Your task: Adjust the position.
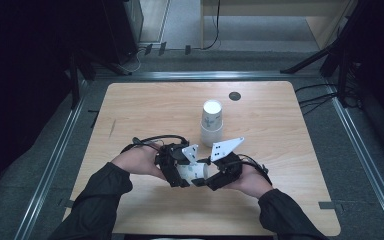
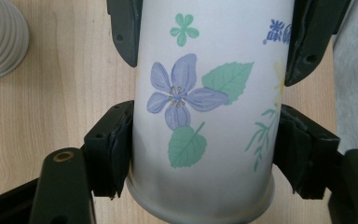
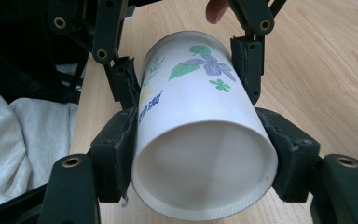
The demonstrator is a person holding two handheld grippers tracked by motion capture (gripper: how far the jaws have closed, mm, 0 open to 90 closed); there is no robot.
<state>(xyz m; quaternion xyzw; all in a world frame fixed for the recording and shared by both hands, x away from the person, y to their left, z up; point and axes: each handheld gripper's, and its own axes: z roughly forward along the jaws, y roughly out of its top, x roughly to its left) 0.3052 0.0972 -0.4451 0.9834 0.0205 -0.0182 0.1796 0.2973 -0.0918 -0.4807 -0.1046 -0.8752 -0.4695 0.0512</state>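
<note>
I am holding one flowered paper cup (image 1: 194, 171) on its side just above the near part of the wooden table (image 1: 145, 107), between my two tongs: my left gripper (image 1: 182, 171) is clamping its jaws against opposite sides of the cup's wall, and my right gripper (image 1: 206, 176) is clamping the same cup near its open rim (image 3: 205, 170), whose mouth is facing the right gripper view. A stack of upturned paper cups (image 1: 212, 123) is standing apart from us, farther back near the table's middle, and its ribbed rims (image 2: 0, 39) are showing in the left gripper view.
</note>
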